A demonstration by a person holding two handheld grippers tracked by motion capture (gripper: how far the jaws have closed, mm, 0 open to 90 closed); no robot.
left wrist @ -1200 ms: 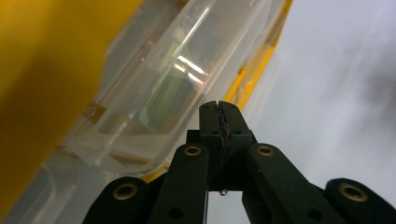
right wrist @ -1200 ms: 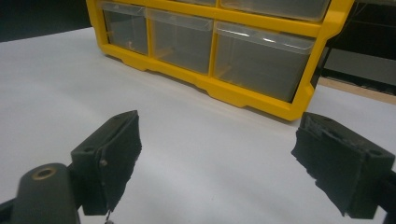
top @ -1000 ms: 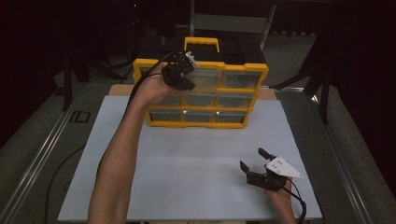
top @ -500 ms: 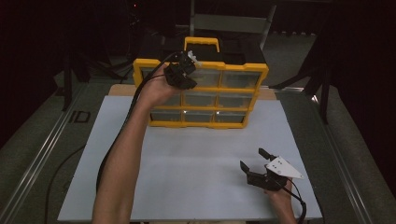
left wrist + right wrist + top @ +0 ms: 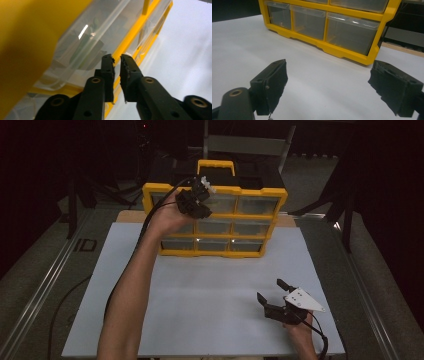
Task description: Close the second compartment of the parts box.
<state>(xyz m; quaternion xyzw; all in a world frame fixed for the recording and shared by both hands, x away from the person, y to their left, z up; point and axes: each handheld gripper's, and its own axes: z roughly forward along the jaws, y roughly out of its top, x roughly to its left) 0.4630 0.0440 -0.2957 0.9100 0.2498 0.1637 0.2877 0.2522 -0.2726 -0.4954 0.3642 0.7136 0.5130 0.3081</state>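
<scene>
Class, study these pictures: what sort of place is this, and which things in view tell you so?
Probably a lab or workshop bench set up for recording. A yellow drawer organiser with clear drawers stands on a white board, a metal rail runs along the table edge, and the surroundings are dark, with stands behind.

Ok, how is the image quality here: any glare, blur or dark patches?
High view: surroundings very dark, white table evenly lit. Left gripper view: the yellow frame close up is a soft blur, with a glare streak on a clear drawer. Right gripper view: the drawer cabinet is sharp, with slight glare on the drawer tops.
</scene>
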